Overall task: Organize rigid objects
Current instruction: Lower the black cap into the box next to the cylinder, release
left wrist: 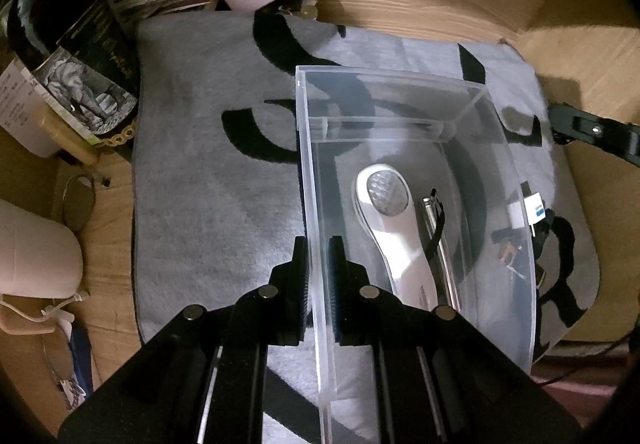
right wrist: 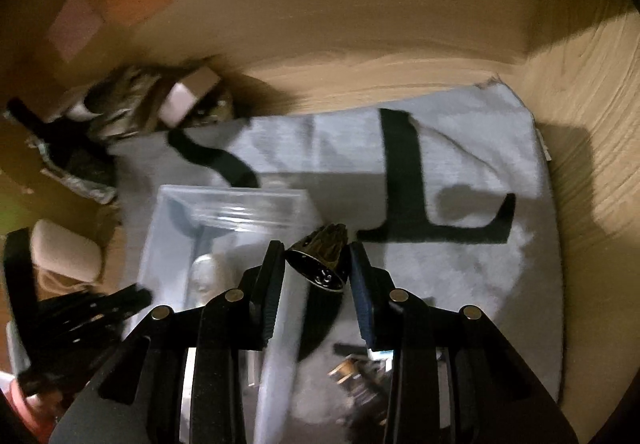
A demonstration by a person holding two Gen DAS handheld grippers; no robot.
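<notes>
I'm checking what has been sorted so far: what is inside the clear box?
Inside the clear box lie a white massager and a silver pen. Their near ends are hidden behind the left claw, which grips the box wall.

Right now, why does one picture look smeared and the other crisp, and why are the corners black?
Right wrist view: motion blur smears the clear box and rug, though the right claw and the dark metal piece it grips stay fairly sharp. Left wrist view: crisp, with glare on the box wall pinched by the left claw. Both: fisheye lens bends edges, blackens corners.
</notes>
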